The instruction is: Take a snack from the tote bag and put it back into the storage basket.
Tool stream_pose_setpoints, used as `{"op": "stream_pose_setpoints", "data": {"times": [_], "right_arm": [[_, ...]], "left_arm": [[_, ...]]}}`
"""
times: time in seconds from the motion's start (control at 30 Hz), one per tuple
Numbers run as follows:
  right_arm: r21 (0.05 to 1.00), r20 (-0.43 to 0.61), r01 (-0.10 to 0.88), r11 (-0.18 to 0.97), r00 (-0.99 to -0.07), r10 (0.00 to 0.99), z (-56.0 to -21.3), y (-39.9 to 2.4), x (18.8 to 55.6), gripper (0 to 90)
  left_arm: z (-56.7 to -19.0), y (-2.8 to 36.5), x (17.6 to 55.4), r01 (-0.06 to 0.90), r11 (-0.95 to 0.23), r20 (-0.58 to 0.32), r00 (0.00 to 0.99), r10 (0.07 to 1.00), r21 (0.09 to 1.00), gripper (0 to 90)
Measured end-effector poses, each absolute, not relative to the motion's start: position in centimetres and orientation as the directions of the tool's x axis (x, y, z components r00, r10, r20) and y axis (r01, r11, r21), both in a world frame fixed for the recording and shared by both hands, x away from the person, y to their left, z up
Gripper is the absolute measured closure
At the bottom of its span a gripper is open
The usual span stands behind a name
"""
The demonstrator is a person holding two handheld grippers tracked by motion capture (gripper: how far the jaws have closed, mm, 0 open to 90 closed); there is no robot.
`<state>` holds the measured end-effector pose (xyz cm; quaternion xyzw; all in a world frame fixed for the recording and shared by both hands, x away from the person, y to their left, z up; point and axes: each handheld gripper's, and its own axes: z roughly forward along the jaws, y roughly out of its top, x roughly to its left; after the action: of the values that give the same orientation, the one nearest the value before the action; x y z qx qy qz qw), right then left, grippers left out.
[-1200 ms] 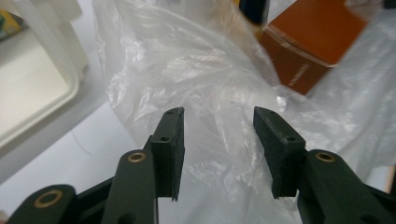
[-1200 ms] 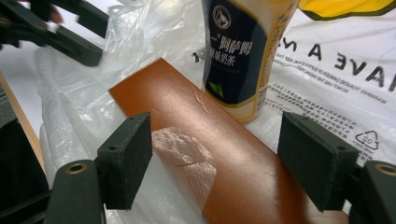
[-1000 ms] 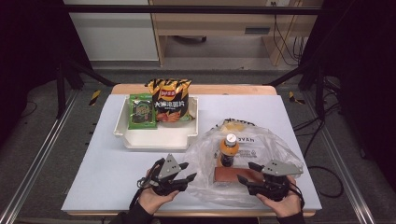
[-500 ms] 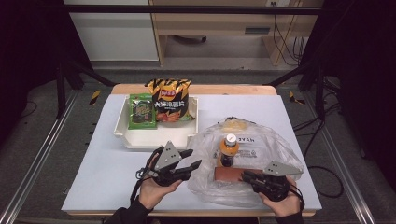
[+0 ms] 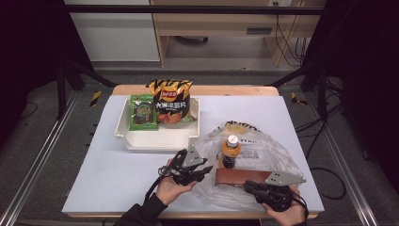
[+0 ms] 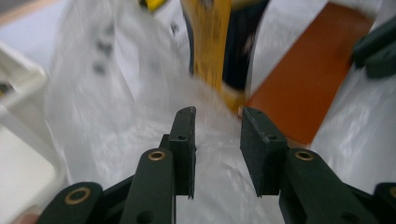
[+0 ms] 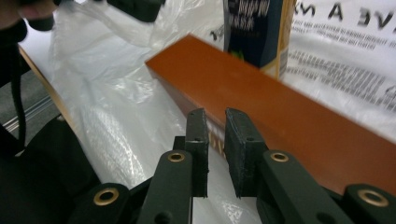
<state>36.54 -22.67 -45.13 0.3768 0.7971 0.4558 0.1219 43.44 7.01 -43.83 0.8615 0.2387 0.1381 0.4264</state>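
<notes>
The left gripper (image 5: pixel 203 170) is seen in the high view at the near centre of the table, its jaws having just been closing to a moderate gap; in the left gripper view a fold of the crinkled clear plastic bag (image 6: pixel 140 107) lies between the pads, though it cannot be told that the film is yet pinched. The right gripper (image 5: pixel 250 186), at three o'clock from the left one, has its jaws drawn narrow, having just been closing, and in the right gripper view they appear to be nipped on the bag's film just in front of the long reddish-brown box (image 7: pixel 289 126). The bag's near edge seems to be taken at two points so that its mouth can be spread or lifted, which is judged to be the step in hand. Inside the bag, the box lies flat, and the orange-capped drink bottle (image 5: pixel 229 150) stands upright at twelve o'clock from it, touching or just beside it. At eleven o'clock from the left gripper, well apart, a white rectangular plastic tray (image 5: pixel 155 139) is set, holding a green snack packet (image 5: pixel 142 112) and an orange-and-black crisp bag (image 5: pixel 171 101) leaned against its far wall. Everything rests on the pale white tabletop (image 5: pixel 108 165).
</notes>
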Motion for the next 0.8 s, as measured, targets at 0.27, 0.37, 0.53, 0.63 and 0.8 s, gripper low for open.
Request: {"op": "stream_pose_setpoints", "data": {"times": [0.27,0.37,0.53,0.63,0.8], "right_arm": [[0.779,0.161,0.540,0.317,-0.663,0.731,-47.7,-23.4,36.3,77.6],[0.771,0.174,0.556,0.311,-0.653,0.737,-48.6,-23.8,36.4,77.5],[0.782,0.195,0.556,0.282,-0.648,0.736,-49.4,-24.1,36.6,77.2],[0.781,0.182,0.546,0.303,-0.664,0.726,-48.9,-23.8,36.6,70.9],[0.861,0.148,0.433,0.266,-0.714,0.685,-45.7,-23.3,36.2,66.6]], "left_arm": [[-47.6,7.0,43.1,0.300,-0.558,0.045,0.852,0.521,0.773,67.3],[-48.1,6.9,43.2,0.294,-0.553,0.054,0.848,0.527,0.780,67.9],[-48.4,6.8,43.2,0.295,-0.551,0.057,0.845,0.532,0.781,68.5],[-48.4,6.8,43.2,0.293,-0.554,0.057,0.847,0.528,0.779,68.6],[-48.5,6.7,43.2,0.294,-0.559,0.059,0.848,0.527,0.776,68.7]]}}
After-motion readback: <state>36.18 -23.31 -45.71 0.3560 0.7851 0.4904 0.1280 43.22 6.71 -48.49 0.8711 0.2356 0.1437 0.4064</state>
